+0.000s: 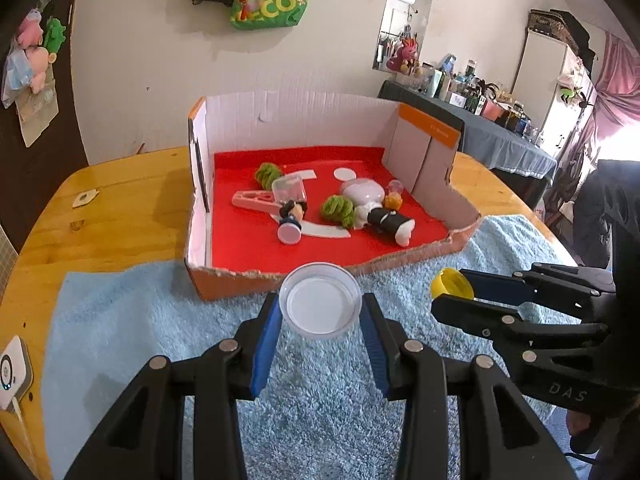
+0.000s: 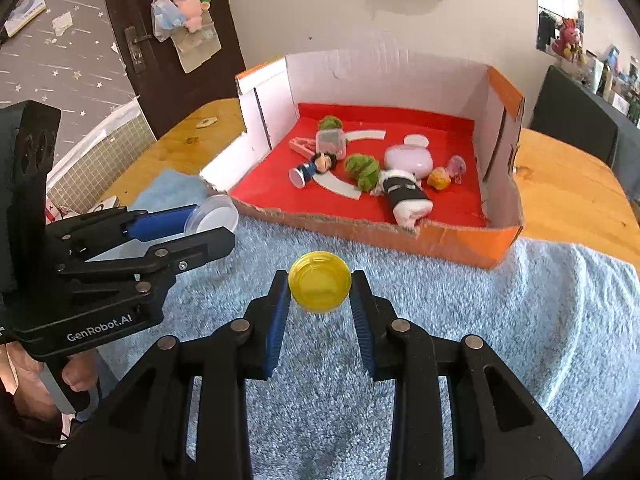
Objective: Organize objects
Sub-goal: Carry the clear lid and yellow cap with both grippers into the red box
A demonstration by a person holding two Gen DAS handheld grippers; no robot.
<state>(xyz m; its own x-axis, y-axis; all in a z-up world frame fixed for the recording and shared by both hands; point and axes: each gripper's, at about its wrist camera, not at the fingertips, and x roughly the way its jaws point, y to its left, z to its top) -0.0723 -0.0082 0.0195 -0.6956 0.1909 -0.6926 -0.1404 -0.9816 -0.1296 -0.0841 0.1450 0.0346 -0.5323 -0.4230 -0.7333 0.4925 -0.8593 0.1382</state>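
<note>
My left gripper (image 1: 320, 310) is shut on a clear round plastic dish (image 1: 320, 300), held above the blue towel (image 1: 160, 340) just in front of the box. It also shows in the right wrist view (image 2: 212, 220) at the left. My right gripper (image 2: 319, 294) is shut on a yellow round lid (image 2: 320, 282); it also shows in the left wrist view (image 1: 454, 292) at the right. The cardboard box (image 1: 224, 284) with a red floor holds small dolls (image 1: 294, 218), green fuzzy balls (image 1: 338, 210), a pink holder (image 1: 256, 200) and white pieces.
The box (image 2: 440, 240) stands on a wooden table (image 1: 120, 208), with tall white walls at the back and sides and a torn low front edge. A white device (image 1: 12, 372) lies at the table's left edge. A wall and a dark door stand behind.
</note>
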